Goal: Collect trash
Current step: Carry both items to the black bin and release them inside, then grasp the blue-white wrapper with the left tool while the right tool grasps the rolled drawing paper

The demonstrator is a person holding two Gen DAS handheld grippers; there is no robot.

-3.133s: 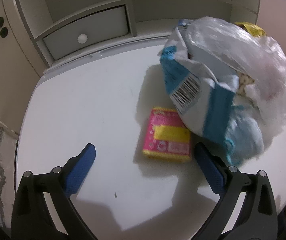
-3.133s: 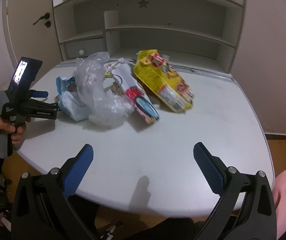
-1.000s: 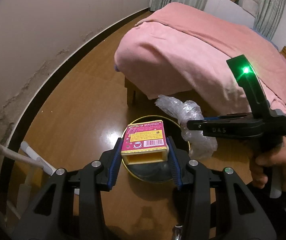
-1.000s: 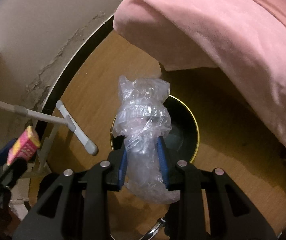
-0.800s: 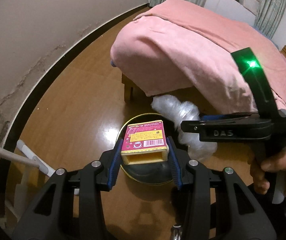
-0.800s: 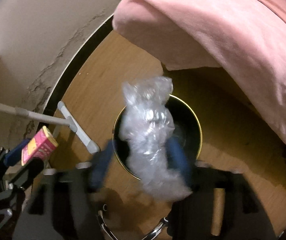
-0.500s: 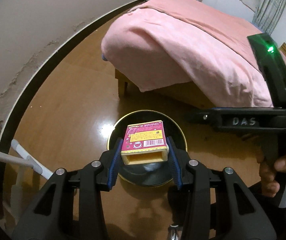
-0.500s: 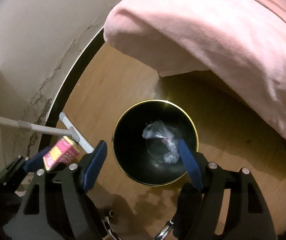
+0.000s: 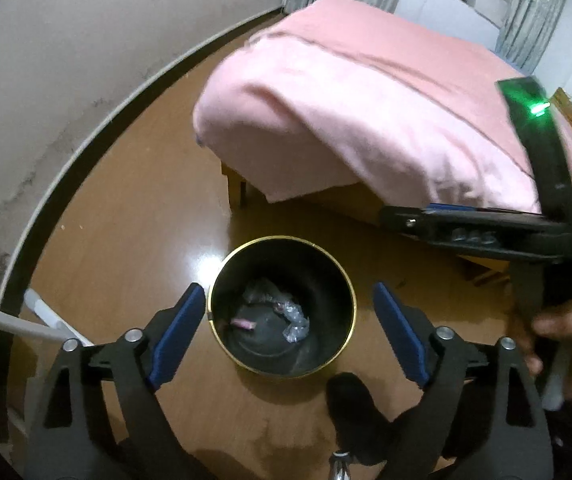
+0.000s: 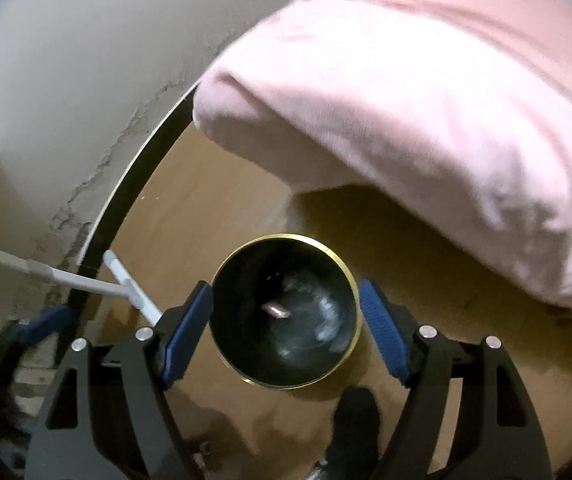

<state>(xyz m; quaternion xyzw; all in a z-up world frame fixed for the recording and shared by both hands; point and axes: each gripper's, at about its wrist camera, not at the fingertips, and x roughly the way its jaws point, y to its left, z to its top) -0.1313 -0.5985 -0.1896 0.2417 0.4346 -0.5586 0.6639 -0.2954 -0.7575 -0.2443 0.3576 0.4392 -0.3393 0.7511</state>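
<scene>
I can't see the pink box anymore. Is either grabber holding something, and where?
Nothing is held. The left gripper is opening with nothing between its pads; the right gripper is open too. The pink box lies inside the bin.

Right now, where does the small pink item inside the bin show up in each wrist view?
Left wrist: the pink item lies at the bottom of the black bin, left of the crumpled clear plastic, lower centre of the picture.
Right wrist: the same item, blurred, sits near the bin's middle, lower centre.
Shared landmark: the bin's gold rim.
</scene>
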